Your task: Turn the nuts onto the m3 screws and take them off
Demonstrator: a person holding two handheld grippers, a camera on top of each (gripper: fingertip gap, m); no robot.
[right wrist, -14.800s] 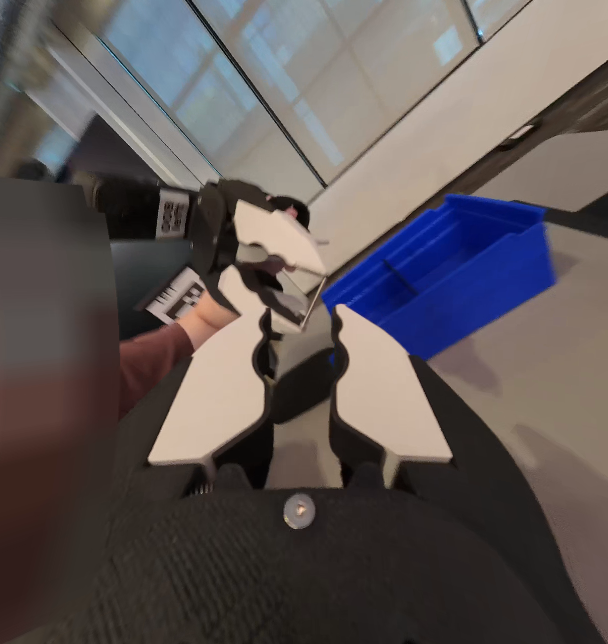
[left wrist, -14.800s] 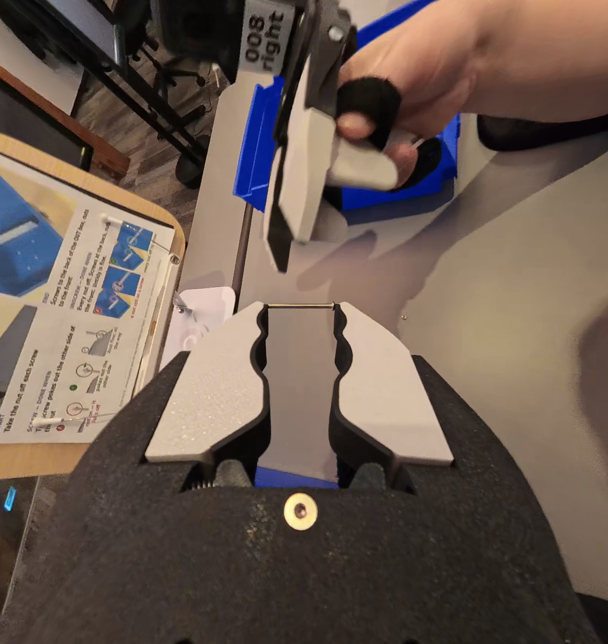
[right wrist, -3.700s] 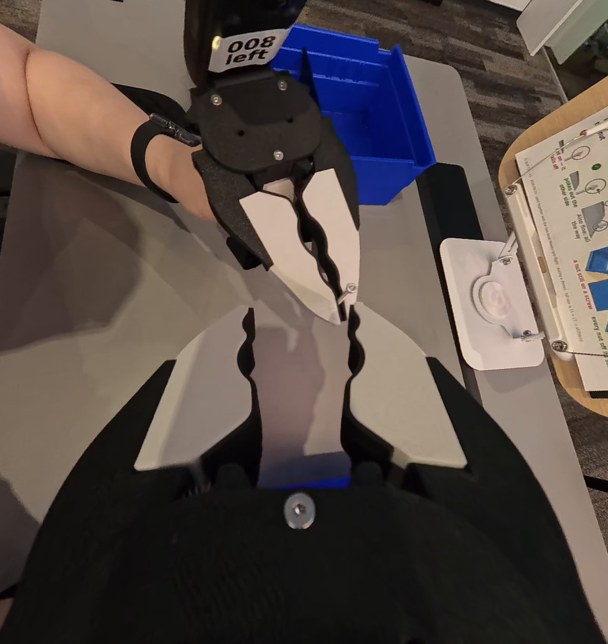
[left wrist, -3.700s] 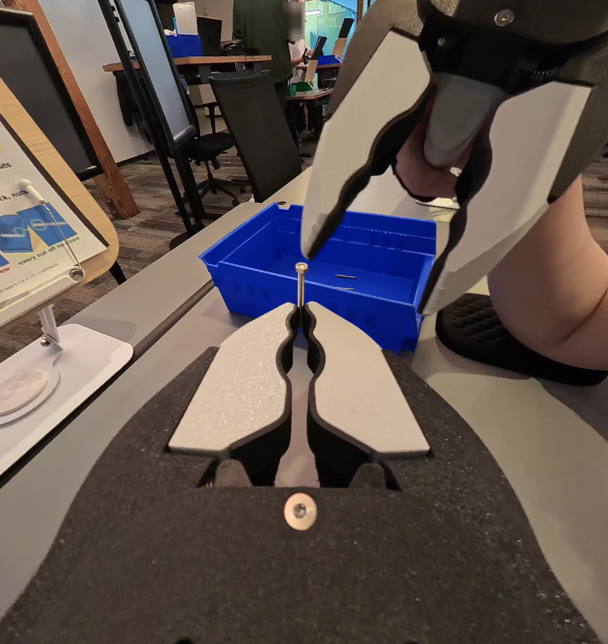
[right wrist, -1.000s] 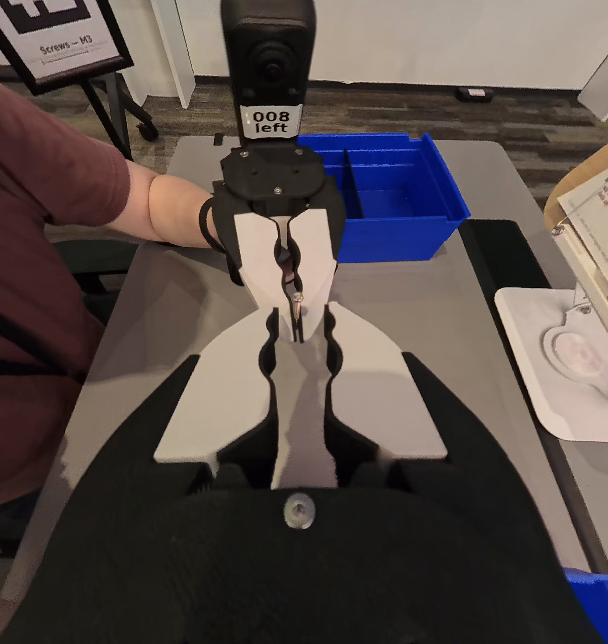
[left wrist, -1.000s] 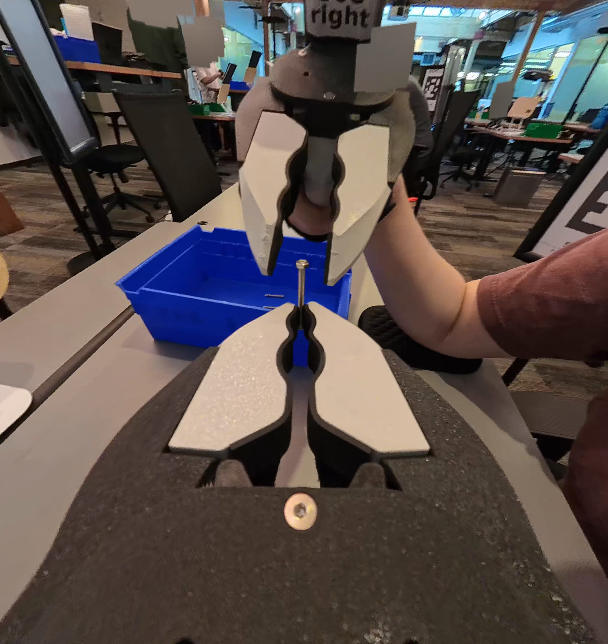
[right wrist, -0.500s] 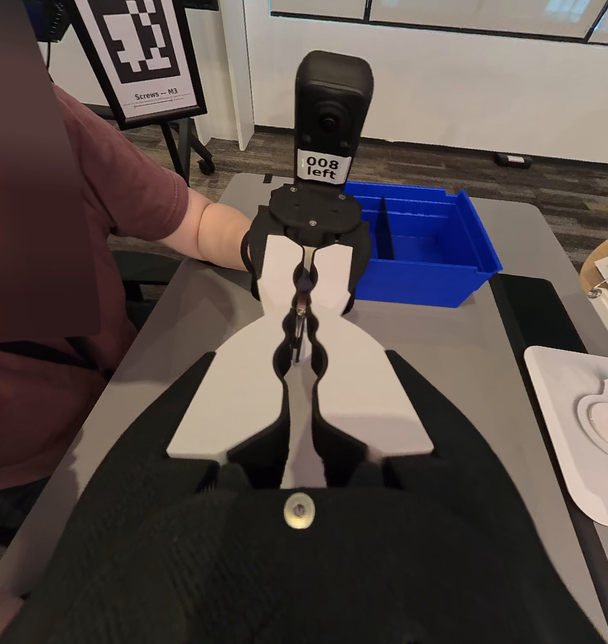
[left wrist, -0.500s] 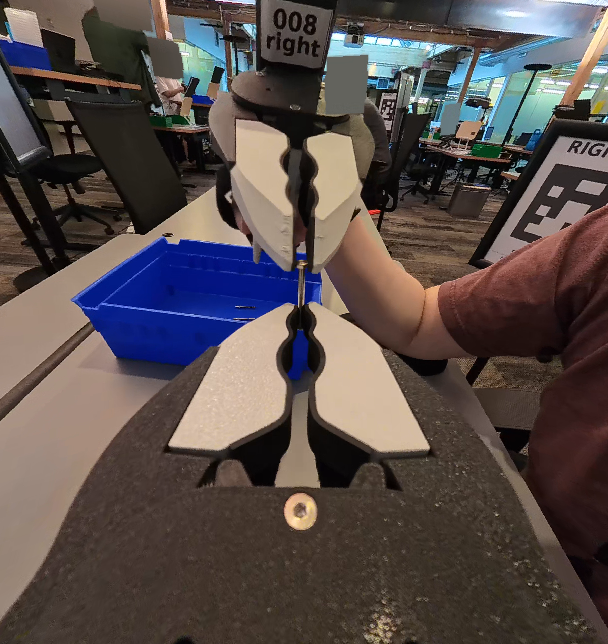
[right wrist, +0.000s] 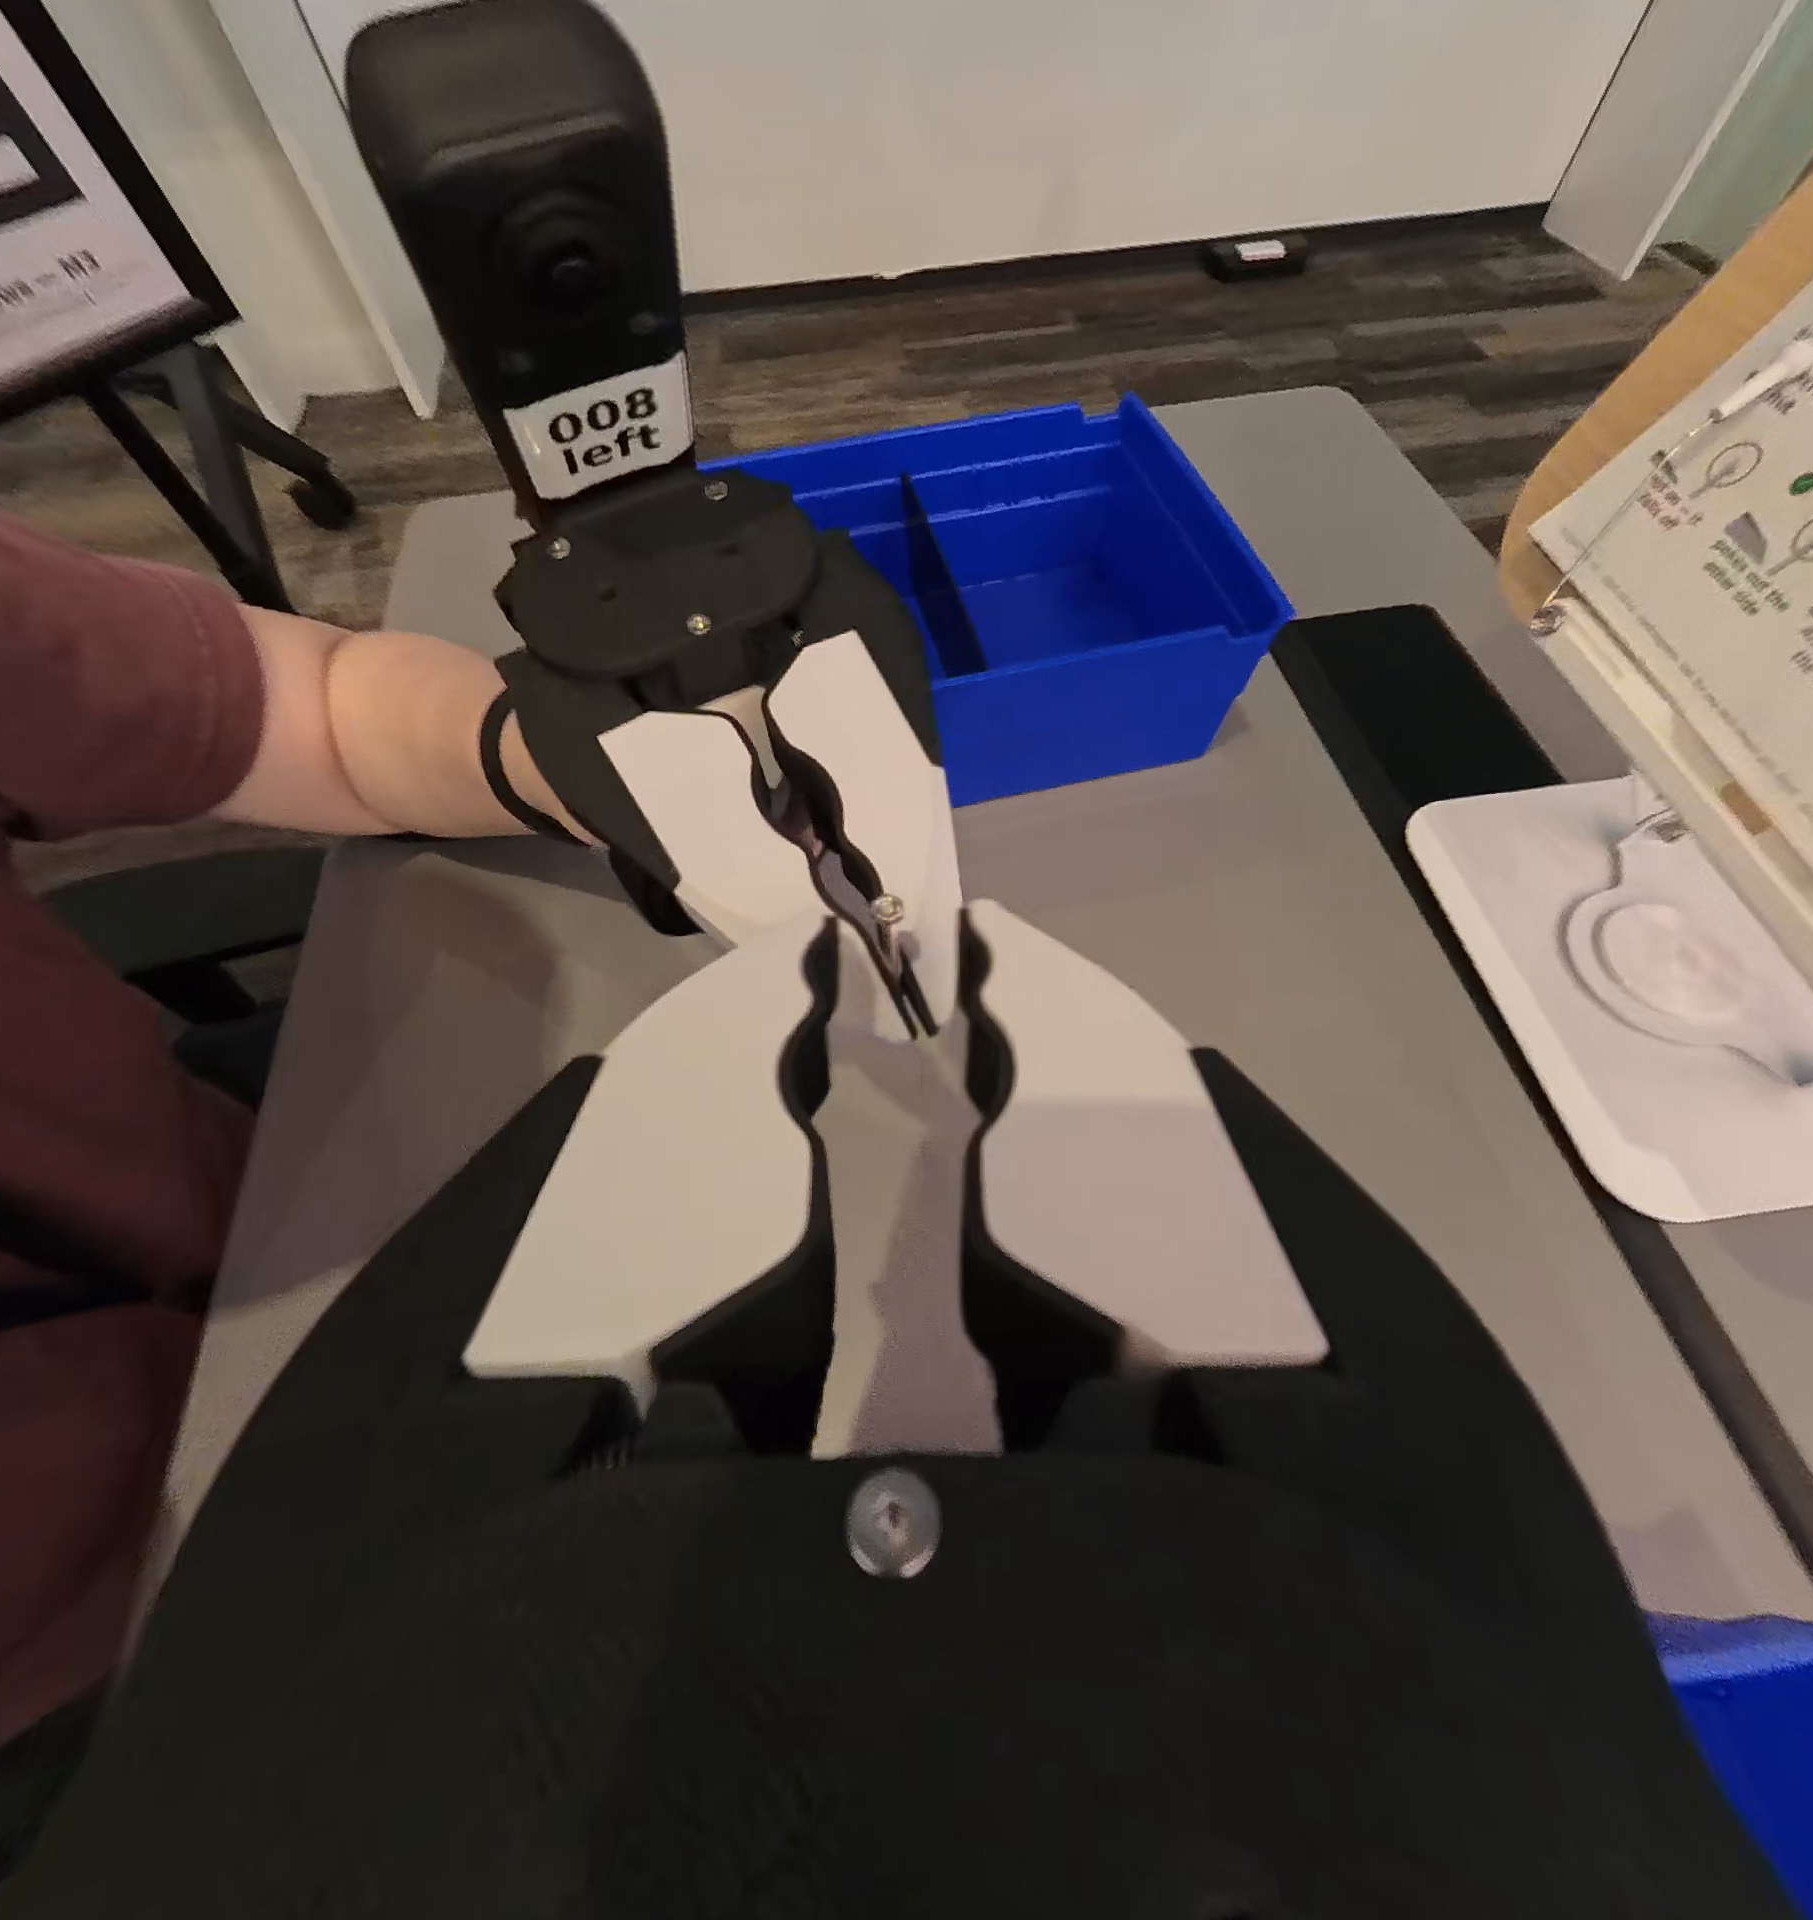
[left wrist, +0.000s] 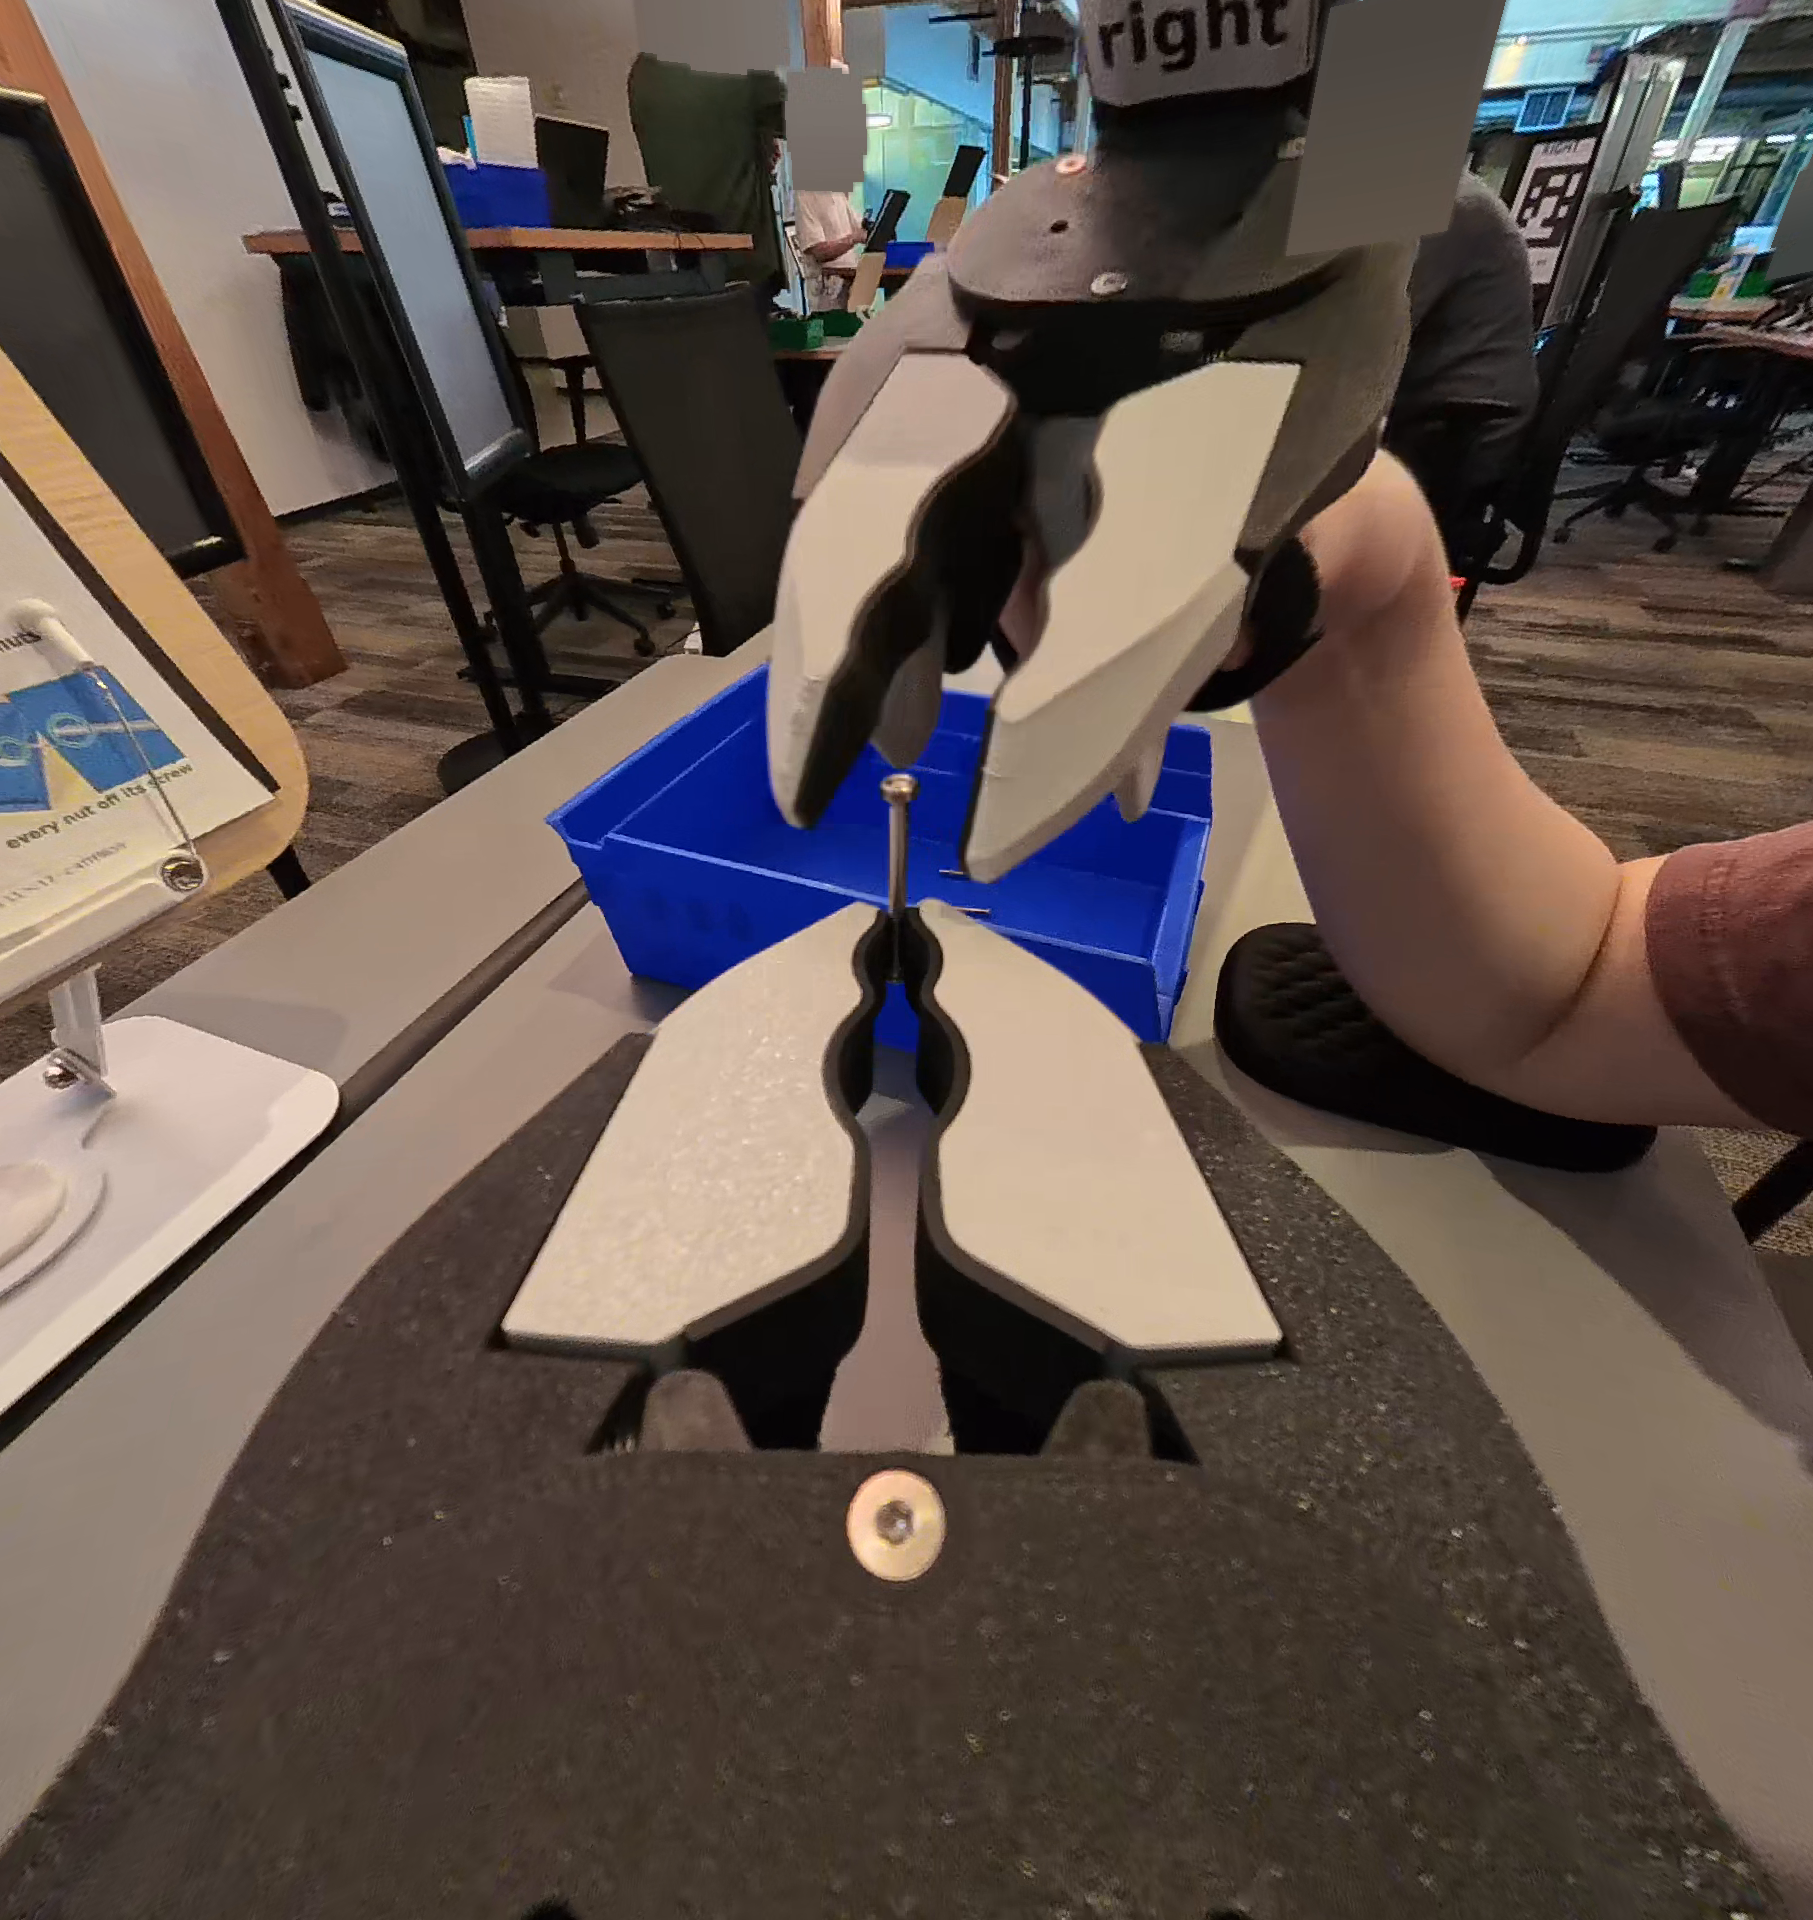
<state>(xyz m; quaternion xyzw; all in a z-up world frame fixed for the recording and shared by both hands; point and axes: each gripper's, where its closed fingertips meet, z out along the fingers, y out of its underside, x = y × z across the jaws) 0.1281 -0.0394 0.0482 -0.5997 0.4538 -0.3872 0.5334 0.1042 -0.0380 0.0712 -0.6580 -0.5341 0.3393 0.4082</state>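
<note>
Reopened since half a second ago: right gripper, parted, empty, straddling screw head. Left gripper clamped on shank, upright for access; blue bin at twelve o'clock.

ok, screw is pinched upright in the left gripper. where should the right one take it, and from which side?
Probably at the head end. The screw stands upright out of the left gripper, which pinches its lower shank, so only the top part with the head is free. Come down from above with the right gripper, its open fingers either side of the head, then close across the shank just under it.
</note>
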